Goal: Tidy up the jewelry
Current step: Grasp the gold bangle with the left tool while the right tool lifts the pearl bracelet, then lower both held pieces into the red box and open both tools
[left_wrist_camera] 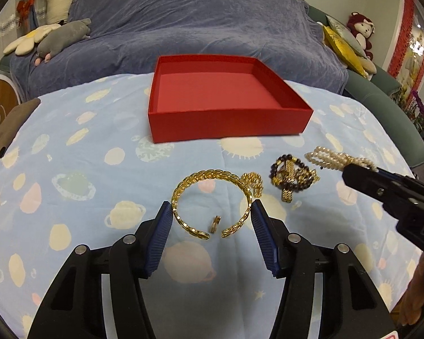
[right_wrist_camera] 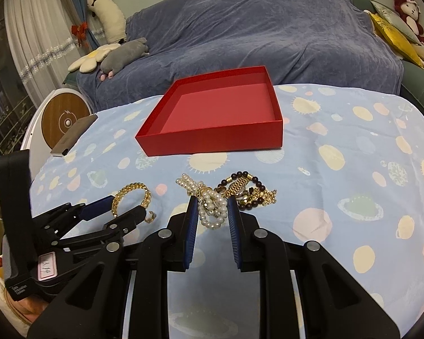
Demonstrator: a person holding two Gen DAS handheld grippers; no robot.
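Left wrist view: box [left_wrist_camera: 229,130] at 12 o'clock holds nothing. Left claw [left_wrist_camera: 212,214] clamps the bangle [left_wrist_camera: 209,180]; right claw [right_wrist_camera: 212,212] grips pearls [right_wrist_camera: 212,206]. Beads [left_wrist_camera: 292,176] remain out.

Glossy gold metal bangle [left_wrist_camera: 212,203], lustrous pearl bracelet [right_wrist_camera: 209,206], matt red cardboard box [left_wrist_camera: 229,125], soft printed cloth [left_wrist_camera: 99,169].
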